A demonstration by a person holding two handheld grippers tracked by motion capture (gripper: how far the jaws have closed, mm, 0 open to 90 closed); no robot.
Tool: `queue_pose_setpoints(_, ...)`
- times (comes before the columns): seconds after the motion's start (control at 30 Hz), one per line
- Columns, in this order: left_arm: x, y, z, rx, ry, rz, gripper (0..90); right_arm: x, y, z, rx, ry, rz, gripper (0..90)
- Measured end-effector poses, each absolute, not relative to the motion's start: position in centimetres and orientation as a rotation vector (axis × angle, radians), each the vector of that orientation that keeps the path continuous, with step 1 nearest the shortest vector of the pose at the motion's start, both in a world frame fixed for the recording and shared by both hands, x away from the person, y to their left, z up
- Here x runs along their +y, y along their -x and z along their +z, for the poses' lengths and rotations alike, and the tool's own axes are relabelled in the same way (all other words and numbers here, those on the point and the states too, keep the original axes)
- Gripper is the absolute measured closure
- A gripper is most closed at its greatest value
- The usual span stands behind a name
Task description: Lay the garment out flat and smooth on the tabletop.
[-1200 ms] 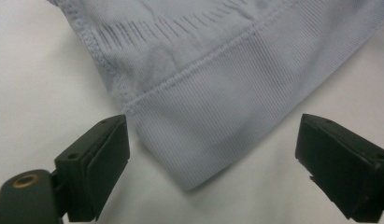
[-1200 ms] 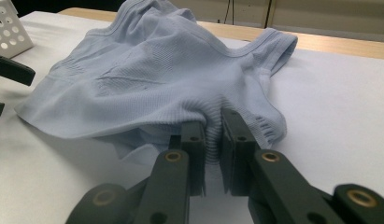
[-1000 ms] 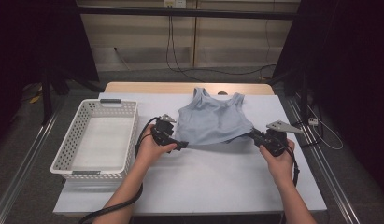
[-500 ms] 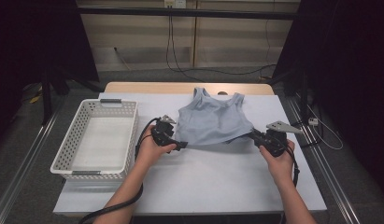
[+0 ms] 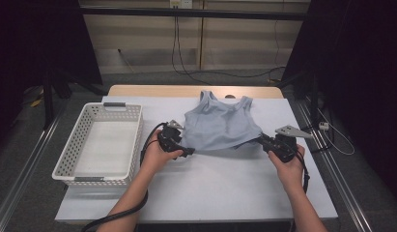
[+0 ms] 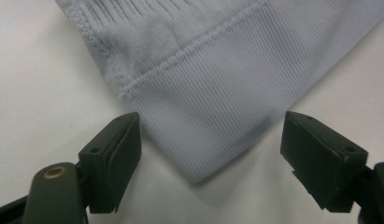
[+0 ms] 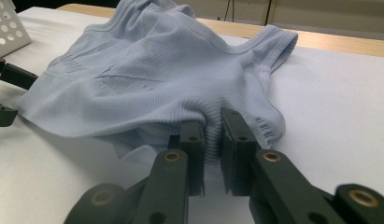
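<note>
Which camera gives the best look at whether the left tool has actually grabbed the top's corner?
The left gripper view: the left tool stands open, jaws either side of the light blue top's corner, not pinching it. The high view shows that tool at the hem, too small to judge. The right gripper view catches just its jaw tips.

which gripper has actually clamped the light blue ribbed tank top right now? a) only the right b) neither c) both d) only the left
a: the right gripper has its jaws pinched shut on the hem of the light blue ribbed tank top, while the left gripper stands with its jaws wide apart on either side of the top's corner, not touching it.
</note>
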State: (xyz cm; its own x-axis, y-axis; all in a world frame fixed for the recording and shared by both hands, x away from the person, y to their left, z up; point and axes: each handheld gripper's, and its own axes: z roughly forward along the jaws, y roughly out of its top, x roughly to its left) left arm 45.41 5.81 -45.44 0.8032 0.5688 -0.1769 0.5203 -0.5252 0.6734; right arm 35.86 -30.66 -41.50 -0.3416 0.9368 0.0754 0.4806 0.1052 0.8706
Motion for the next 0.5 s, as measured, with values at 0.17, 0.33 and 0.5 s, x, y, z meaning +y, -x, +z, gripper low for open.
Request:
queue_pose_setpoints(0.17, 5.79, -45.33, -45.49, 0.777, -2.247, 0.115, 23.6, -30.69, -35.86, -41.60, 1.884, -1.384, 1.165, 80.6)
queue_pose_setpoints(0.33, 5.73, -45.22, -45.43, 0.752, -2.262, 0.128, 28.2, -30.68, -35.86, -41.61, 1.884, -1.378, 1.164, 80.6)
queue_pose_setpoints(0.5, 5.63, -45.04, -45.31, 0.731, -2.280, 0.138, 35.8, -30.66, -35.88, -41.67, 1.885, -1.381, 1.163, 80.7)
